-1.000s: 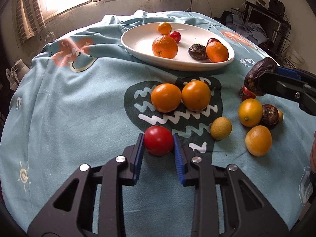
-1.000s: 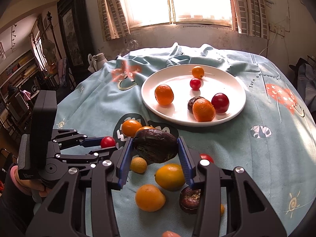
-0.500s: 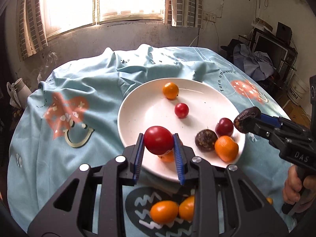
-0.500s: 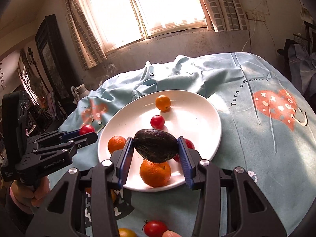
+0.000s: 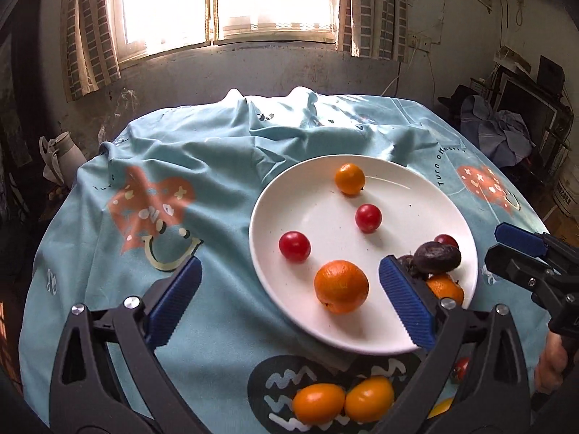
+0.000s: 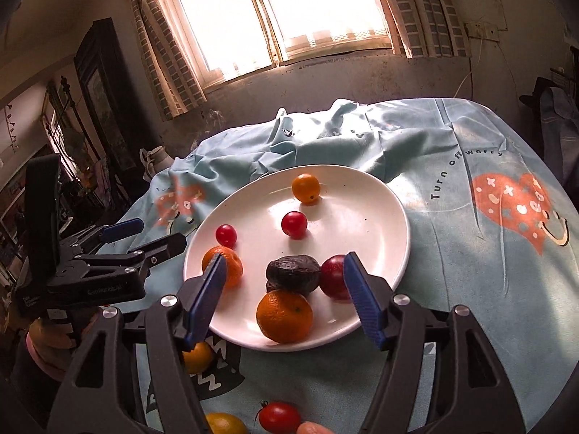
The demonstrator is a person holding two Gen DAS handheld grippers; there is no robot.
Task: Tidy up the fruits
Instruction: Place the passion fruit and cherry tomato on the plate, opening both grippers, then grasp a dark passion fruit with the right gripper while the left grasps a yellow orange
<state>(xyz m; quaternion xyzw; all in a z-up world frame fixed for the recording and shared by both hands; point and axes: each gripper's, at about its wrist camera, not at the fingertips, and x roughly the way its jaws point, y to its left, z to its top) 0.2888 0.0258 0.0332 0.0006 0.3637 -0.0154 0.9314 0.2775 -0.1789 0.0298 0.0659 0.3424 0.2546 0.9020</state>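
Observation:
A white plate (image 5: 416, 195) (image 6: 376, 202) holds several fruits. A red tomato (image 5: 294, 246) (image 6: 225, 235) lies at its near left, by an orange (image 5: 341, 286). A dark wrinkled passion fruit (image 6: 293, 270) (image 5: 437, 256) rests on top of other fruit at the plate's near right. My left gripper (image 5: 289, 303) is open and empty above the plate's near edge. My right gripper (image 6: 286, 298) is open and empty, just behind the passion fruit. More oranges (image 5: 318, 403) and a tomato (image 6: 278, 417) lie on the blue cloth in front of the plate.
The round table wears a blue printed cloth (image 5: 152, 202), bunched into folds at the back (image 5: 275, 123). A wall with a bright window (image 5: 224, 0) stands behind. Furniture and clutter (image 5: 521, 115) stand to the right.
Both grippers have opened above the plate. The red tomato has left the left gripper and lies on the plate. The passion fruit has left the right gripper and rests on the plate's fruit.

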